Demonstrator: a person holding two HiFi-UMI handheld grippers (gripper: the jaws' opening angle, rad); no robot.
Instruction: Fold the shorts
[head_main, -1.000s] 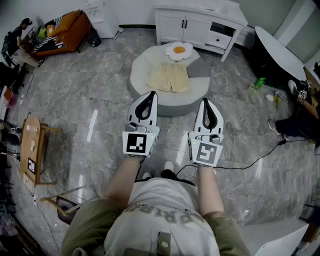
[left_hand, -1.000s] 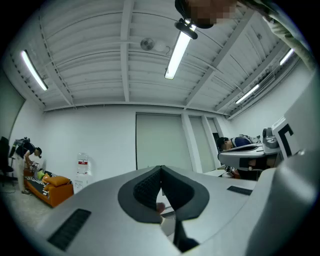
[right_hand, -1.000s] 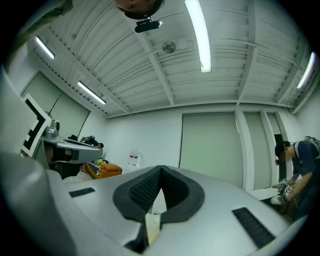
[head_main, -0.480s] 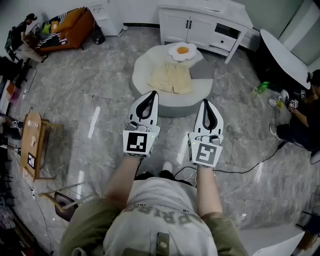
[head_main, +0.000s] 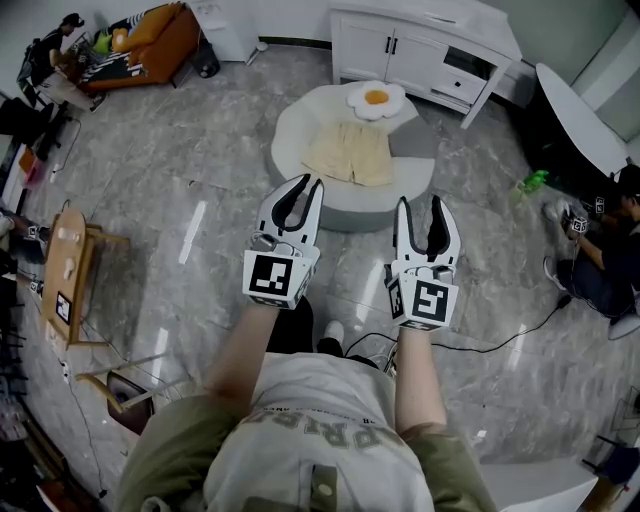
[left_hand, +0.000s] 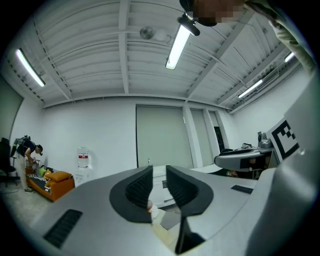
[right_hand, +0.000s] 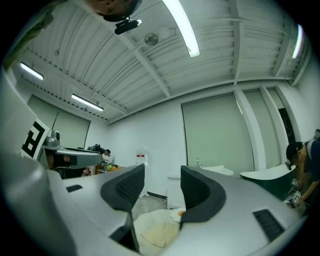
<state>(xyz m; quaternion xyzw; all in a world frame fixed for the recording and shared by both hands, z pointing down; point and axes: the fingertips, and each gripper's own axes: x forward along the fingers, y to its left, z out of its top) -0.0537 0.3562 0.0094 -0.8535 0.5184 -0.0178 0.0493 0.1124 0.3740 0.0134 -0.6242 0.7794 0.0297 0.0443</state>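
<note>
Pale yellow shorts (head_main: 350, 160) lie flat on a round white pouf (head_main: 300, 125), beside a fried-egg cushion (head_main: 376, 98). Both grippers are held level in front of the person, short of the pouf and touching nothing. My left gripper (head_main: 308, 186) has its jaws opening, with only a narrow gap and nothing between them. My right gripper (head_main: 421, 204) has its jaws opening wide and empty. In the right gripper view the shorts (right_hand: 152, 234) and the egg cushion (right_hand: 176, 214) show below the jaws. The left gripper view shows a sliver of the shorts (left_hand: 161, 231).
A white cabinet (head_main: 420, 45) stands behind the pouf. An orange sofa (head_main: 140, 45) is at far left and a wooden stool (head_main: 65, 290) at left. A dark round table (head_main: 580, 115), a seated person (head_main: 600, 255), a green bottle (head_main: 531, 182) and a floor cable (head_main: 500, 330) are at right.
Both grippers have moved slightly forward toward the pouf. The right jaws went from shut to wide apart and that gripper rolled a little. The left jaws parted slightly.
</note>
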